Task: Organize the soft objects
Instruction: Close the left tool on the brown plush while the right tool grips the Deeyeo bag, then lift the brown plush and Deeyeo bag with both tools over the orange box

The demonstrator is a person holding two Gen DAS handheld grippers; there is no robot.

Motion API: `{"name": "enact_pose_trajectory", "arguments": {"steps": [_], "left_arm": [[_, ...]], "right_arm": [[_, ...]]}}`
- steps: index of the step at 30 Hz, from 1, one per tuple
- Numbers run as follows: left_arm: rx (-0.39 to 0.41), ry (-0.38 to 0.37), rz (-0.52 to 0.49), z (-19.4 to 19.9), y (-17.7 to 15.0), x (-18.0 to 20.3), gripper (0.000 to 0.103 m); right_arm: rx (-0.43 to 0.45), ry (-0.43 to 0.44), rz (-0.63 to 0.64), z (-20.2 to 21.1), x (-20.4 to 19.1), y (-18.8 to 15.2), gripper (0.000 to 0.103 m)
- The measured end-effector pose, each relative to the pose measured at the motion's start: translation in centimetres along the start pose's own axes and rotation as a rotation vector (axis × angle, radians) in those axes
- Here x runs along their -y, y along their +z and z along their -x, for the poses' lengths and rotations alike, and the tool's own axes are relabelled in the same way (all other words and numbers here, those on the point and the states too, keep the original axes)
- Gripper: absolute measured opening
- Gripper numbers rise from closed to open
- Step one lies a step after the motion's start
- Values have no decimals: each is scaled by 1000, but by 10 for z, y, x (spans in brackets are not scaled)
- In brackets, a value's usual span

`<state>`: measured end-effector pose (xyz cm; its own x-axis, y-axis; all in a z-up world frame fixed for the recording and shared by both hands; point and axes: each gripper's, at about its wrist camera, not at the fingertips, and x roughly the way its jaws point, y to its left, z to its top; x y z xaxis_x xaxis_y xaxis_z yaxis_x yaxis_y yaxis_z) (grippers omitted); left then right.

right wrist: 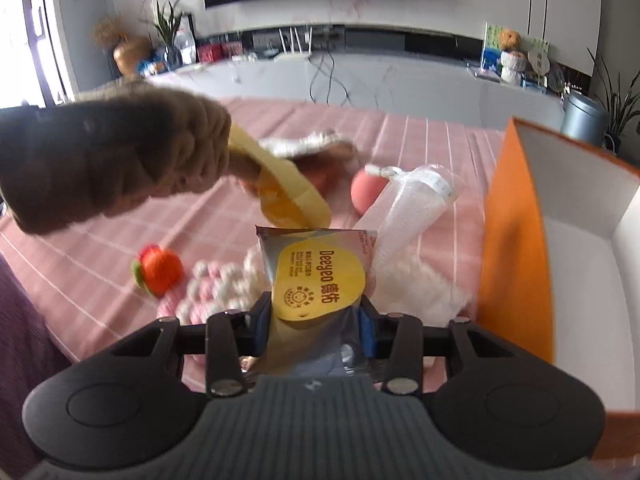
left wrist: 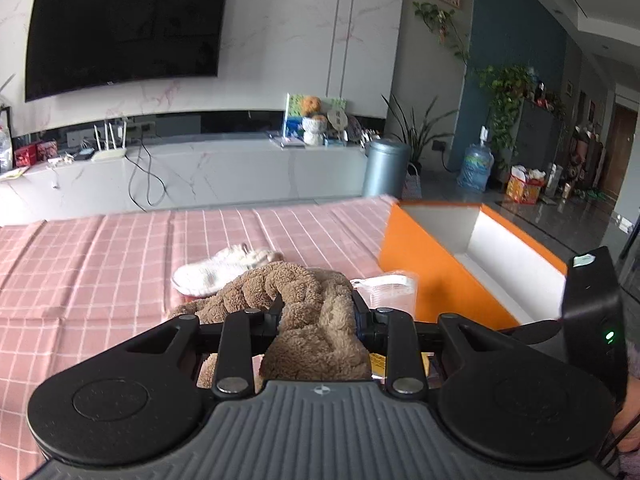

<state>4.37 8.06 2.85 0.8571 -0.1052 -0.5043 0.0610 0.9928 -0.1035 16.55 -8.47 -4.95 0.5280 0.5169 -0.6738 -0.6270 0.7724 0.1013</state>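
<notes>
Left gripper point(left wrist: 316, 316) clamps fuzzy brown plush slipper point(left wrist: 304, 308); right gripper point(right wrist: 316, 316) pinches silver foil wipes pack with yellow label point(right wrist: 316, 280). Open orange cardboard box point(right wrist: 516, 240) sits at 2 o'clock; risk: floppy slipper snags box rim, slick pack slips from jaws.

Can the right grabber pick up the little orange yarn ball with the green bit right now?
Probably not yet. The right gripper is already shut on a silver-and-yellow wipes packet, so its jaws are full. The orange yarn ball lies uncovered on the pink checked tablecloth to its left.
</notes>
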Motion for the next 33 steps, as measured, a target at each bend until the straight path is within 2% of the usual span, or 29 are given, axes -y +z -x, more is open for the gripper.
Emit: {"name": "enact_pose_trajectory", "arguments": {"steps": [5, 6, 8, 13, 15, 17, 21, 22, 25, 29, 33], "left_arm": [[-89, -7, 31, -17, -22, -6, 33], [-96, -8, 35, -18, -25, -8, 33], [-104, -14, 43, -17, -30, -11, 33], [-107, -15, 66, -18, -34, -18, 33], [-110, -19, 71, -19, -35, -19, 33], [-116, -23, 68, -19, -37, -19, 33], [-121, -23, 91, -18, -40, -25, 33], [-108, -28, 100, -16, -40, -27, 33], [-52, -22, 109, -7, -31, -32, 33], [15, 3, 125, 5, -12, -41, 33], [65, -6, 105, 15, 7, -40, 33]], "right_arm": [[-64, -29, 43, -25, -5, -27, 50], [-66, -26, 44, -26, -4, -27, 58], [-60, -21, 30, -22, -2, -25, 65], [43, -79, 19, 7, 1, -27, 65], [62, -31, 19, 14, 0, -25, 65], [33, 2, 38, 7, -5, -23, 65], [-49, -45, 105, -23, -18, -27, 64], [-66, -56, 113, -29, -19, -29, 53], [-68, -83, 152, -34, -24, -31, 48], [-42, -68, 107, -23, -16, -29, 46], [6, -40, 44, -5, -6, -19, 46]]}}
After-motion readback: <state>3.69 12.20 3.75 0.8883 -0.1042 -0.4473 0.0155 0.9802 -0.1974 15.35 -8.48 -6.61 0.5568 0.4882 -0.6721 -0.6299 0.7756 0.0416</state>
